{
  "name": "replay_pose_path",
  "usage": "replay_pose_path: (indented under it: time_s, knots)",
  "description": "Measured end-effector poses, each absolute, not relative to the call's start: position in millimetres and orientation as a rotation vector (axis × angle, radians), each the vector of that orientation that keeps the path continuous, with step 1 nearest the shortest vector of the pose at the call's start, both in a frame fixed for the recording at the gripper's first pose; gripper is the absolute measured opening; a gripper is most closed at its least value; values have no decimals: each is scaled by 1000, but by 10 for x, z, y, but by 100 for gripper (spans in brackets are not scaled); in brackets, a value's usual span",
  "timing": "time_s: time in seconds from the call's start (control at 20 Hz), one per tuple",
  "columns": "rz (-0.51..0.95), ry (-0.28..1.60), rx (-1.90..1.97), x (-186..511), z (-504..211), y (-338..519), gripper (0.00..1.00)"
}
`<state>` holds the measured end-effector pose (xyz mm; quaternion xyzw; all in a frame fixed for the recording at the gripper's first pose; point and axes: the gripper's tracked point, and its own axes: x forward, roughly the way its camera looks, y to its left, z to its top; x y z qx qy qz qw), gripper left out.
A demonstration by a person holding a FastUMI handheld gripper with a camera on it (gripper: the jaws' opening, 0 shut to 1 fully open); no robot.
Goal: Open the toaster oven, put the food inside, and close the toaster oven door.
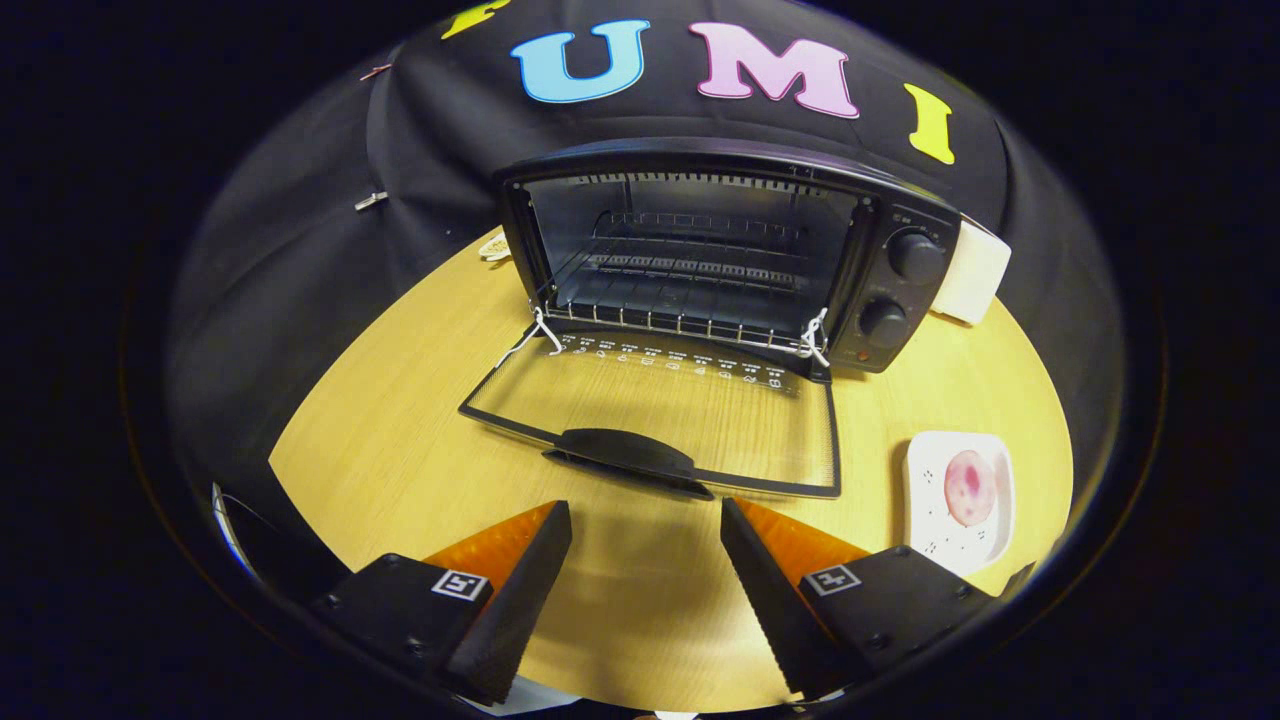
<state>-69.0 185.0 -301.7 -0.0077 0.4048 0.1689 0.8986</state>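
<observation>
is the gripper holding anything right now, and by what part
Nothing is held. The gripper has its jaws open over bare table, just short of the oven door's handle.

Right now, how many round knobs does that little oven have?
2, both on the oven's right-hand panel: one knob above, another below it. The open, empty gripper hovers before the lowered door.

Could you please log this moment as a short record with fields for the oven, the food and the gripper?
toaster oven: on the wooden table, beyond the fingers
oven door: fully open, lying flat toward the gripper, handle just ahead of the fingers
wire rack: inside the oven, bare
food: pink round piece, on the white plate beside the door
gripper: open, holding nothing, fingers apart above the table
task stage: door open, food not yet inside
</observation>
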Motion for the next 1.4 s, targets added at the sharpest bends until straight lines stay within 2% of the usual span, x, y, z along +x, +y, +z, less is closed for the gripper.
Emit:
replay_pose_path:
  time_s: [0.45, 0.85, 1.4]
  knots:
    - [279, 773, 95, -526, -2380, 691, 99]
    - [179, 861, 188, -418, -2456, -631, 99]
    - [260, 1037, 240, -382, -3086, -1363, 99]
